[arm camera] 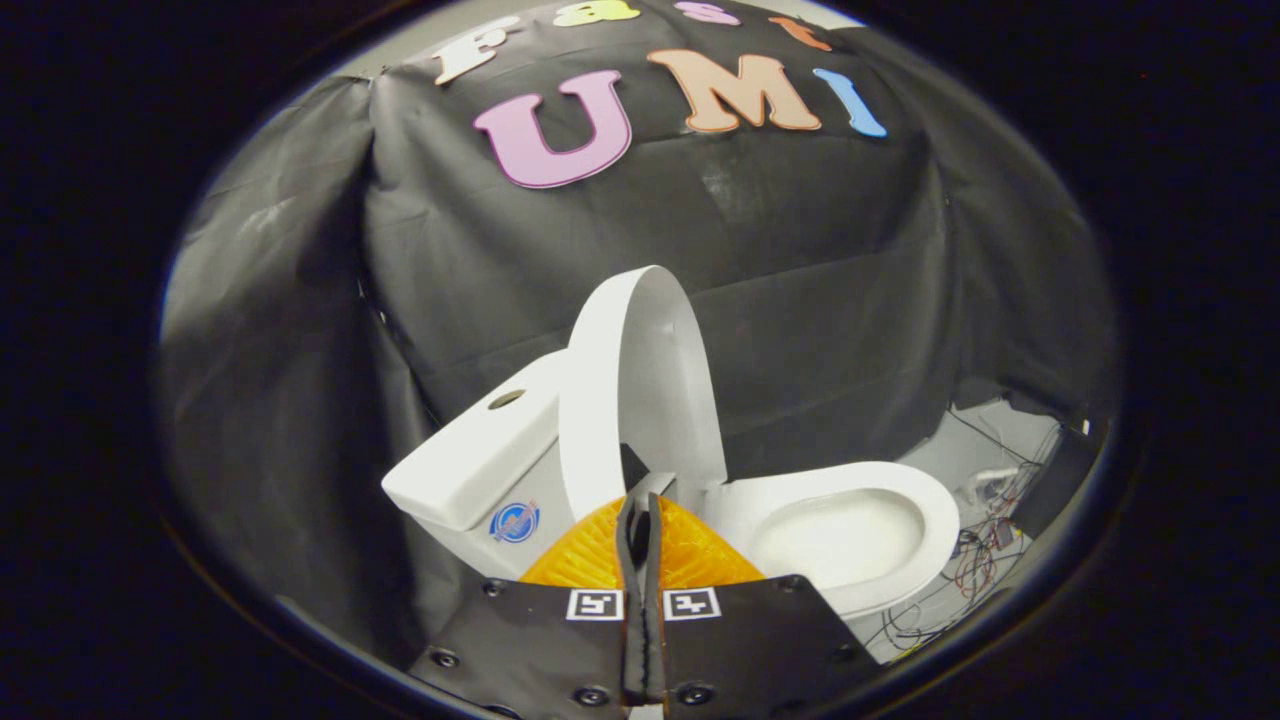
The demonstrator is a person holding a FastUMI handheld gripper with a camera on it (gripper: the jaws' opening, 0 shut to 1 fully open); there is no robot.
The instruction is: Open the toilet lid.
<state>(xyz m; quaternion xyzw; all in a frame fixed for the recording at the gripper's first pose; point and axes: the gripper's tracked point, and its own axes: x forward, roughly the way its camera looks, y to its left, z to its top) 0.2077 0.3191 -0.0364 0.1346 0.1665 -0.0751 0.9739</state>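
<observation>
The toilet [560,480] is standing before the black cloth wall [800,280], its tank [470,465] lying to the left and its open bowl [850,530] reaching away to the right. The toilet lid [640,380] is standing raised, nearly upright, its long axis running up and down, leaning toward the tank. The gripper [643,500] is sitting just before the lid's lower edge, fingers pressed together with nothing between them. Loose wires [985,560] are trailing on the floor beyond the bowl.

You can see creased black cloth [800,300] draping the booth's back and sides. A tangle of thin red and black wires [975,565] lies on the pale floor [960,450], near the cloth's foot.
</observation>
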